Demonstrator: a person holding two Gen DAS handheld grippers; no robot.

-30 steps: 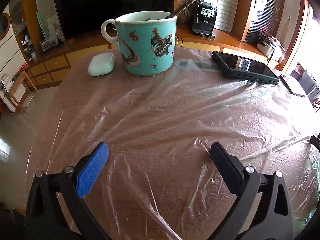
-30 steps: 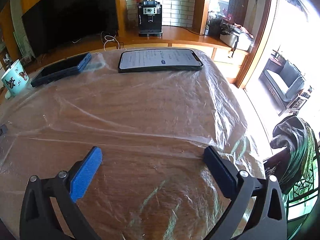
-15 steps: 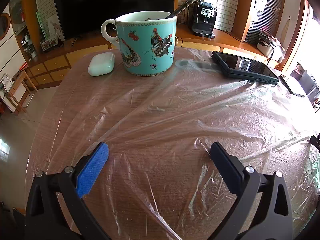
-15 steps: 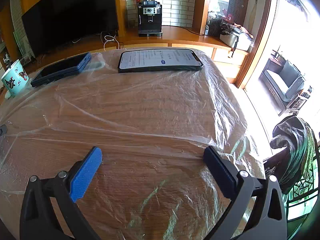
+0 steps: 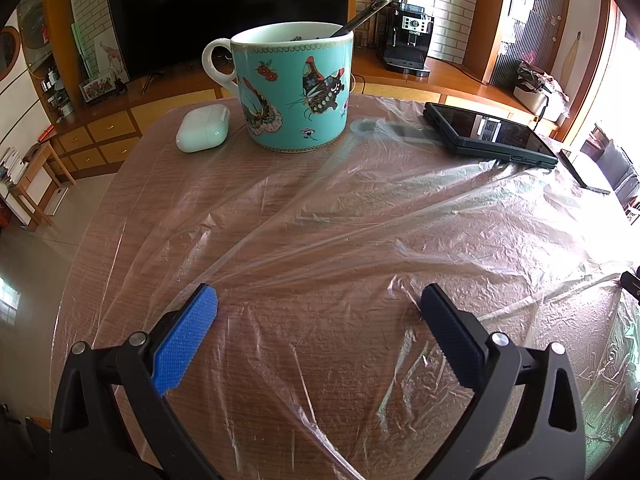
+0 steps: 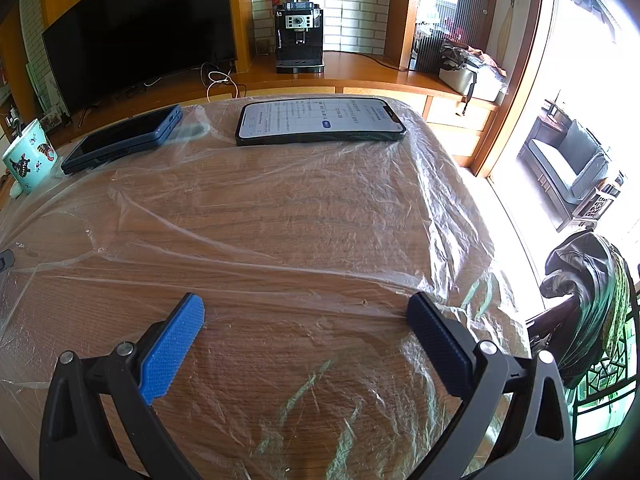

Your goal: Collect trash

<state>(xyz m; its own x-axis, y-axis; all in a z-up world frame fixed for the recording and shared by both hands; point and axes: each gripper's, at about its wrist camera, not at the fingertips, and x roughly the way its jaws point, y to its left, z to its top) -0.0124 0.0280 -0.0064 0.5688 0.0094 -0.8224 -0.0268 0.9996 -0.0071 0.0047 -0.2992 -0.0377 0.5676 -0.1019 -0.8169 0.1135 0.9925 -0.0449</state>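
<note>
Scene: a wooden table (image 5: 100, 216) is lying under a sheet of clear wrinkled film (image 5: 360, 232); the film is spreading over most of the top and is hanging past the edge on the right side in the right wrist view.
Task's thing: the film is, by judgement, the trash to collect; no other litter is showing.
Left tongs (image 5: 318, 312): standing wide, holding nothing; hovering low over the film, its tips near the creases that are fanning toward the mug.
Right tongs (image 6: 306, 318): standing wide, holding nothing; hovering over the film near the table's right end.
Weights: a mug (image 5: 294, 88) with a spoon (image 5: 360, 16) in it, a dark phone (image 5: 488, 134) and a lit phone (image 6: 320, 122) are appearing to sit on the film's far edge; an earbud case (image 5: 203, 128) is resting just beside the mug, on bare wood as far as can be told.
Step in hand: the approach, judged; neither tong is gripping yet.
Next move: each tong is needing a raised fold to pinch, since flat film is offering no purchase; gathering inward is calling for care.
Risk: pulling is likely dragging the mug and phones; the mug may be tipping.
</note>
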